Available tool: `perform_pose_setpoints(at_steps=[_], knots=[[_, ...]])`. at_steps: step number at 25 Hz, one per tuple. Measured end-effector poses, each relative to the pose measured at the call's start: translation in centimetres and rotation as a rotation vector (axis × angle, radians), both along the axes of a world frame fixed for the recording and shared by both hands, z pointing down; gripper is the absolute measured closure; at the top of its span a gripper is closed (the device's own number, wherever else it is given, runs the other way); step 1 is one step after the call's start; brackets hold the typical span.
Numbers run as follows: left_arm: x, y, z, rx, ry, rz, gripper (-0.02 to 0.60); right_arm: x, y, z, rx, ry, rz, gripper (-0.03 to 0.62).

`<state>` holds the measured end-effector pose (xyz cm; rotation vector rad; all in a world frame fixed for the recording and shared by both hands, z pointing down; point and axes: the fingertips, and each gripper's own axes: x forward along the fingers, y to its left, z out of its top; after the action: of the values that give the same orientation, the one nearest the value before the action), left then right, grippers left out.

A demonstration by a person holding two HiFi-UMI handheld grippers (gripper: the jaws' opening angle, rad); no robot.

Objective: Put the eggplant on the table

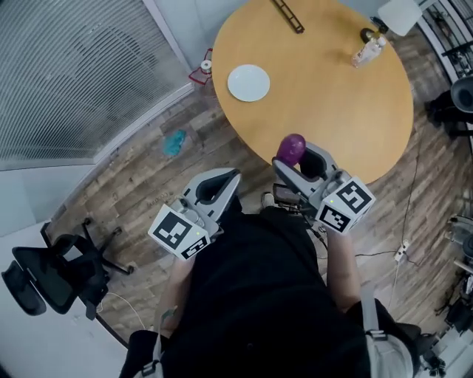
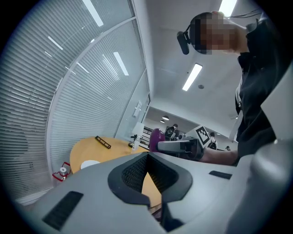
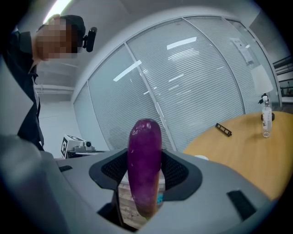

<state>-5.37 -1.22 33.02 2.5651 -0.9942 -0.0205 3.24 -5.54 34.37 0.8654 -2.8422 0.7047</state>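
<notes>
A purple eggplant (image 1: 291,148) stands up between the jaws of my right gripper (image 1: 297,167), which is shut on it. It hangs above the near edge of the round wooden table (image 1: 347,118). In the right gripper view the eggplant (image 3: 144,155) fills the gap between the black pads (image 3: 176,170), its tip pointing up. My left gripper (image 1: 215,189) is held lower left, off the table over the floor, shut with nothing in it. From the left gripper view (image 2: 147,161) I see the eggplant (image 2: 155,136) and the table (image 2: 94,151) beyond.
On the table lie a white plate (image 1: 249,82), a small bottle (image 1: 367,50) at the far right and a black strip (image 1: 288,15) at the back. On the wood floor are a teal object (image 1: 175,142), a red item (image 1: 202,71) and an office chair (image 1: 44,275).
</notes>
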Motion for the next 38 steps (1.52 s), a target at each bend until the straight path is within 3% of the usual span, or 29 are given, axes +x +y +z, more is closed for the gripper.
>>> perform_pose_setpoints(at_steps=[9,14,21,28,38], knots=[[-9.1,-2.7,0.6,-0.002,-0.002,0.047,0.571,-8.7,-3.2,0.2,0.025,0.068,0.036,0.365],[-12.7,-3.4,1.2,-0.019,-0.001,0.042,0.571,-11.6,-4.2,0.4,0.036,0.133,0.032,0.365],[-14.4,-5.2,1.7,-0.040,0.002,0.030,0.571,-11.4,-7.7,2.2,0.040,0.331,0.066,0.365],[-16.1,-7.2,1.1,-0.064,0.002,-0.030,0.571,-11.3,-13.3,4.1,0.028,0.419,0.039,0.365],[-17.7,-10.6,0.7,-0.089,-0.029,-0.099,0.571,-10.7,-19.9,9.6,0.042,0.639,-0.043,0.365]])
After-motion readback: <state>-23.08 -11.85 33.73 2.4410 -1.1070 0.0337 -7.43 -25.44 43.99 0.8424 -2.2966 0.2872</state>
